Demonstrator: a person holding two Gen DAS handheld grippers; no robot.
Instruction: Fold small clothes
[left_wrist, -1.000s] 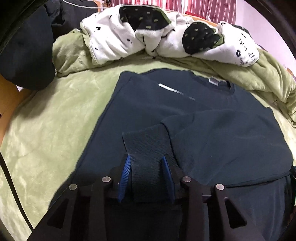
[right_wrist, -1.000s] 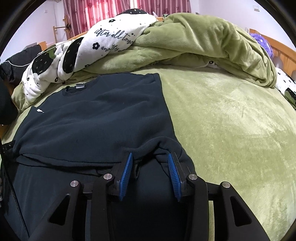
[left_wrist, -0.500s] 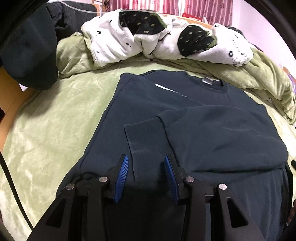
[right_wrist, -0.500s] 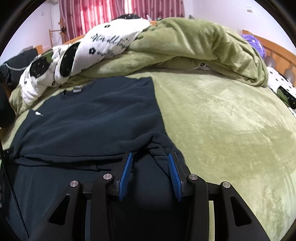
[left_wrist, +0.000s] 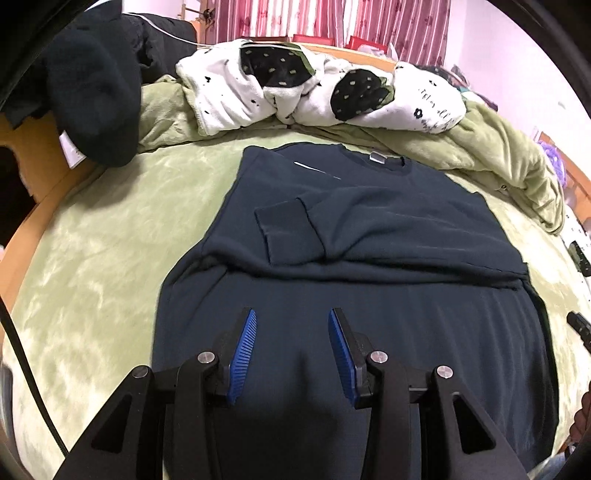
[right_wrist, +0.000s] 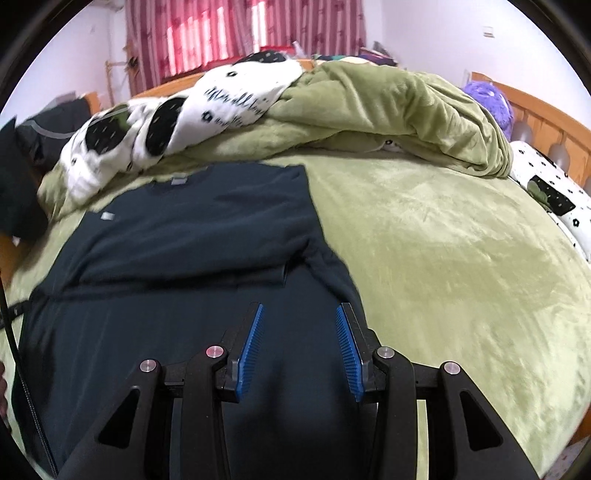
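Observation:
A dark navy sweatshirt (left_wrist: 369, 295) lies flat on the green bed, collar at the far end. One sleeve is folded across the chest, its ribbed cuff (left_wrist: 288, 229) lying left of centre. My left gripper (left_wrist: 291, 317) is open and empty, held above the lower body of the sweatshirt. The sweatshirt also shows in the right wrist view (right_wrist: 184, 258), where my right gripper (right_wrist: 299, 314) is open and empty above its lower right part, near the folded shoulder edge (right_wrist: 321, 266).
A white and black spotted blanket (left_wrist: 314, 92) and a bunched green duvet (right_wrist: 388, 110) lie beyond the collar. Dark clothes (left_wrist: 92, 92) hang over the wooden bed frame at the left. Bare green sheet (right_wrist: 461, 258) spreads to the right. A black cable (left_wrist: 22, 362) runs along the left.
My left gripper let go of the sleeve cuff and both grippers drew back toward the hem. The sleeve now lies across the chest.

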